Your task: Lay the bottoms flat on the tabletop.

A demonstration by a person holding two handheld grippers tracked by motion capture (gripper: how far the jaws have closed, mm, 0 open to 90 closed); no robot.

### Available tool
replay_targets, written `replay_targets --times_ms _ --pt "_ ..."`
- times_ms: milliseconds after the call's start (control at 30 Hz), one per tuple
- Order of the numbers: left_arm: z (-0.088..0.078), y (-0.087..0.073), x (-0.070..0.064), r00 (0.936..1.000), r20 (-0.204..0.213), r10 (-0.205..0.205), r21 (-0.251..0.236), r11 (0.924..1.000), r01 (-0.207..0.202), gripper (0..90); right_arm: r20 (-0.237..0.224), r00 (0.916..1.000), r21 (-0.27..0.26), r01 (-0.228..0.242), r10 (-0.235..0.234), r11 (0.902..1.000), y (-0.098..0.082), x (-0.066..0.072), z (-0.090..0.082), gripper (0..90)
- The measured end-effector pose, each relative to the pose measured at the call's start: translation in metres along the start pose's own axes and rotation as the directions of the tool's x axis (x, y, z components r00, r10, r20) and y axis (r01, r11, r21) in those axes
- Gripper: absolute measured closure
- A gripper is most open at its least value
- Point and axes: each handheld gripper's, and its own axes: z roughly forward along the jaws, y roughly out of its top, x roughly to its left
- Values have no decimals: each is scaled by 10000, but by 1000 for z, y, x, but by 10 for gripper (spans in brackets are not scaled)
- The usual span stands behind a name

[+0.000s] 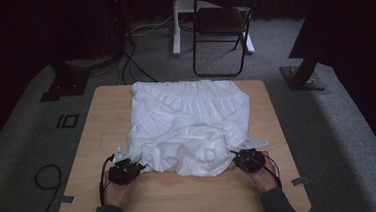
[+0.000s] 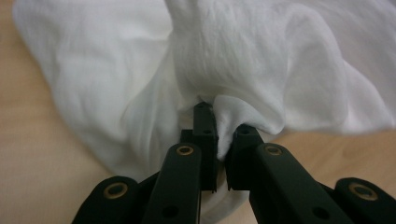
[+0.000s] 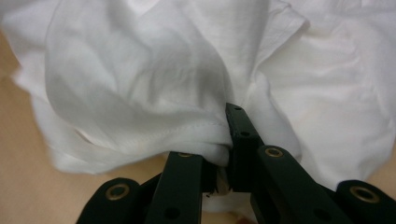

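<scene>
A white crumpled garment (image 1: 190,126) lies spread over the middle of the wooden table (image 1: 102,122), bunched up along its near edge. My left gripper (image 1: 140,165) is at the garment's near left corner, held by a hand. In the left gripper view its jaws (image 2: 222,126) are shut on a pinched fold of the white cloth (image 2: 224,60). My right gripper (image 1: 235,155) is at the near right corner. In the right gripper view its jaws (image 3: 224,140) are shut on a hemmed edge of the cloth (image 3: 154,93), which drapes over one jaw.
Bare wood shows along the table's near edge and both sides. On the carpet behind the table stand a black folding chair (image 1: 220,23), a white stand leg (image 1: 176,31) and two black stand bases (image 1: 66,84) (image 1: 301,75). A cable loop (image 1: 48,176) lies at the left.
</scene>
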Motion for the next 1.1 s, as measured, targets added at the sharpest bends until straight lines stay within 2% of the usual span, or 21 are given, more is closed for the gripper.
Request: replay_targets --times_ms 67,133,200,233,300,367,467,533,567,633,667,700,767,833,900,933,1000,1100 --pt "-3 -3 -1 10000 -46 64 74 10000 -64 847 4 10000 10 7 -7 10000 -5 1 -3 847" --pt "-8 -9 -3 10000 -46 30 160 9999 -29 846 -54 9998 14 -178 178 9998 -20 5 -13 847" --pt "-13 -18 -6 9999 -81 74 389 9992 -71 846 -109 9997 125 -224 225 9997 -30 7 -18 847" --pt "-13 -18 -6 9999 -81 74 389 9992 -71 845 -109 9997 125 -224 225 9997 -30 7 -18 847" --pt "-18 -23 -9 9999 -61 92 444 9990 -89 845 -190 9992 138 -356 359 9993 -41 11 -25 846" --pt "-22 -28 -12 9997 -75 220 546 9983 -216 845 -210 9986 138 -477 480 9988 -48 13 -31 845" --pt "-26 -33 -15 9998 -49 198 597 9980 -195 844 -171 9990 176 -417 420 9990 -53 17 -37 845" --pt "-30 -38 -17 9998 -91 195 683 9975 -188 839 -48 9998 275 -168 169 9995 -56 23 -43 838" --pt "-32 -39 -17 9997 -142 183 646 9978 -174 823 -48 9999 282 -121 123 9995 -56 25 -45 826" --pt "-36 -38 -16 9997 -240 103 539 9985 -90 749 60 10000 226 -55 54 9997 -56 26 -47 730" --pt "-36 -38 -16 9997 -240 103 539 9985 -90 728 60 10000 226 -55 54 9997 -56 26 -47 730" --pt "-41 -36 -14 9994 -339 45 348 9994 -33 713 214 9998 263 -48 43 9996 -55 25 -50 635" --pt "-47 -34 -10 9991 -428 -24 205 9998 33 680 343 9994 189 -46 39 9998 -55 22 -55 587" --pt "-53 -32 -7 9984 -561 -53 6 10000 53 654 448 9990 86 -52 48 9999 -53 18 -59 563" --pt "-53 -32 -7 9984 -561 -53 6 10000 53 639 502 9987 12 -51 51 10000 -52 16 -62 563" --pt "-64 -29 1 9968 -778 -154 -278 9995 133 624 591 9982 -135 -61 69 9999 -49 12 -66 539" --pt "-71 -29 6 9961 -811 -350 -532 9981 308 614 636 9980 -223 -5 20 9998 -46 10 -71 527" --pt "-76 -28 13 9940 -945 -545 -627 9968 487 615 668 9977 -201 163 -149 9997 -44 7 -77 511"
